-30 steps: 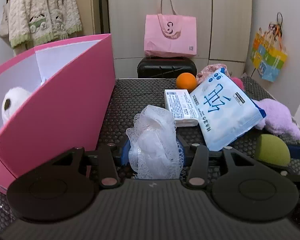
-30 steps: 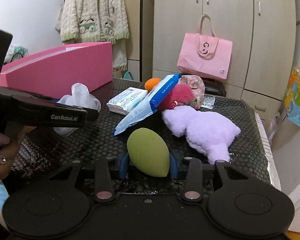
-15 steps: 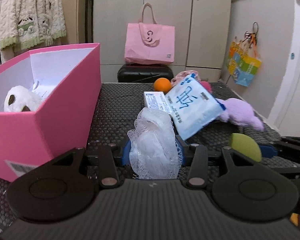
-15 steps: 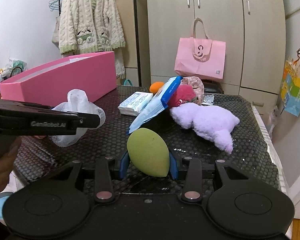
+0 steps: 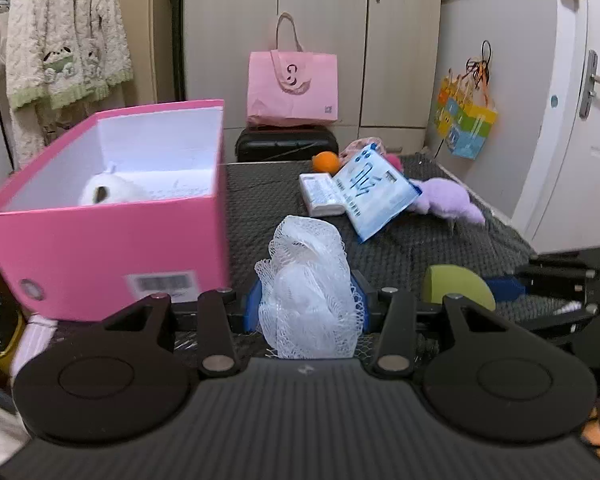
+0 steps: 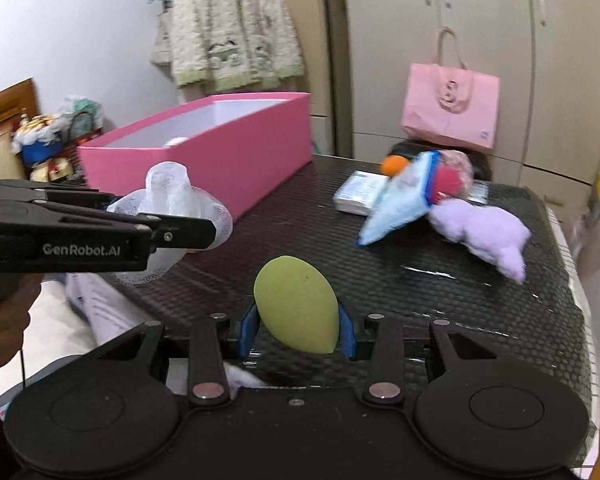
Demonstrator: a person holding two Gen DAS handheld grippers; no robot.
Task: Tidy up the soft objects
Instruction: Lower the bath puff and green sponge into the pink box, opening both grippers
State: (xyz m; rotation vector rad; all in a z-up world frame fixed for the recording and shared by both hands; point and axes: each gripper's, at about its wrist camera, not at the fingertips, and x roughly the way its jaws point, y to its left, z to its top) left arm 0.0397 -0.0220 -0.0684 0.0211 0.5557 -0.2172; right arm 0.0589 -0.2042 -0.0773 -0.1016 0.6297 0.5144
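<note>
My left gripper (image 5: 306,308) is shut on a white mesh bath pouf (image 5: 308,284), held above the near edge of the black table (image 5: 260,192); from the right wrist view the pouf (image 6: 172,204) bulges past the left gripper (image 6: 172,232). My right gripper (image 6: 298,330) is shut on a green egg-shaped sponge (image 6: 296,300), also seen as the sponge (image 5: 460,286) at right in the left wrist view. An open pink box (image 5: 100,236) stands on the left of the table with a white plush (image 5: 108,192) inside. A purple plush (image 6: 484,232) lies at the right.
On the far part of the table lie a blue-white wipes pack (image 5: 374,194), a small tissue pack (image 5: 322,198), an orange (image 5: 326,161) and a pink plush (image 6: 450,180). A pink tote bag (image 5: 292,88) sits on a black case behind. A hand (image 6: 0,320) holds the left gripper.
Both grippers have pulled back and risen from the table, each keeping its object. The pink box now shows its short front and open inside, and more of the room is in view.
</note>
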